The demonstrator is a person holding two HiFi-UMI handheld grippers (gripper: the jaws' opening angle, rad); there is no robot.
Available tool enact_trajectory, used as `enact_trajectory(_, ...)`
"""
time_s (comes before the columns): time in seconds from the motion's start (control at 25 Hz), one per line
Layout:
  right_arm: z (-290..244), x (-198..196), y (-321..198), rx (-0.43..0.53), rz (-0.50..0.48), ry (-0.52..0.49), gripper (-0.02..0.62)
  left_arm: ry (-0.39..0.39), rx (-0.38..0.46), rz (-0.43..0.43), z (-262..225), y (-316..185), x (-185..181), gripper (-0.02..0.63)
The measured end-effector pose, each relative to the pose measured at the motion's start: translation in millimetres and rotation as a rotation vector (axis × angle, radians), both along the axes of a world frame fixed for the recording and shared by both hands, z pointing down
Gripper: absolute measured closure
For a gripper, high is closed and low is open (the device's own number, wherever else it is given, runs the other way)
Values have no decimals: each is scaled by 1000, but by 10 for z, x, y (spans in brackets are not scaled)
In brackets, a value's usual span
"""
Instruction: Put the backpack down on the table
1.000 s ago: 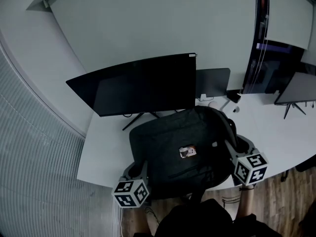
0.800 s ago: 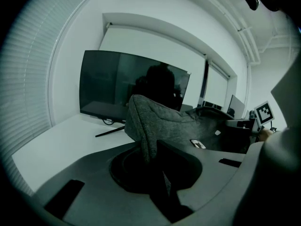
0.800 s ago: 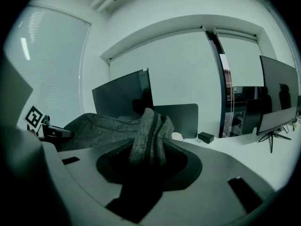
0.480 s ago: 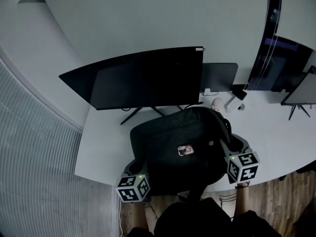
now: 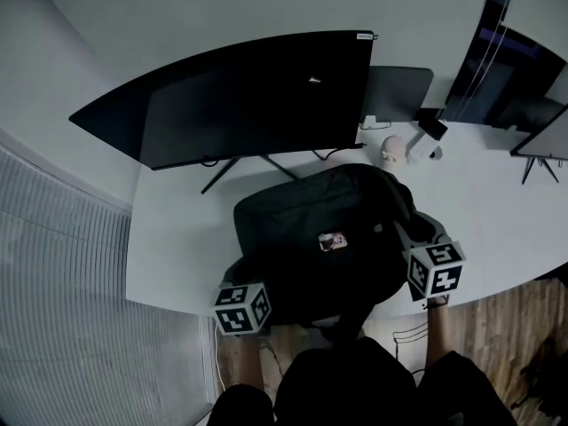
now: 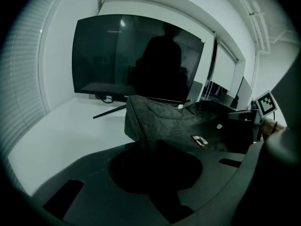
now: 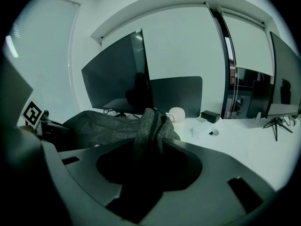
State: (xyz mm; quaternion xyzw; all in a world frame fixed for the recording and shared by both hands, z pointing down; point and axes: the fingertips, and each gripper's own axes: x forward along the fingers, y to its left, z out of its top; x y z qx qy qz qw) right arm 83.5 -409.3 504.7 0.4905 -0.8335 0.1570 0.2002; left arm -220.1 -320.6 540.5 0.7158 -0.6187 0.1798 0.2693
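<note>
Backpack [image 5: 319, 238] slung crosswise over the near edge of the table [image 5: 173, 256], long axis running claw to claw: left gripper [image 6: 143, 147] pinched narrow on its left-end fabric, right gripper [image 7: 150, 142] clamped on a thicker right-end fold, neither nearer.

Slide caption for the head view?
Head view: the left gripper and right gripper hold a dark backpack at the white table's near edge, in front of a monitor.

An office: wide monitor [image 5: 240, 96] on white desk [image 5: 173, 251].
</note>
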Motion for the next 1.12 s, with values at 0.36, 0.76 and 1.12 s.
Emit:
enact_trajectory(0.36,286,44,-139,-74,10,21,465,-13,-70,25,188,-162,-9,554)
enact_trajectory(0.76,563,165,-201,-157,42,67,459,-15,-134,-10,388,-194,-85,489)
enact_trajectory(1.12,726,260,-213,-225,88,62,437,41,-172,-44,536,-216,-165,434)
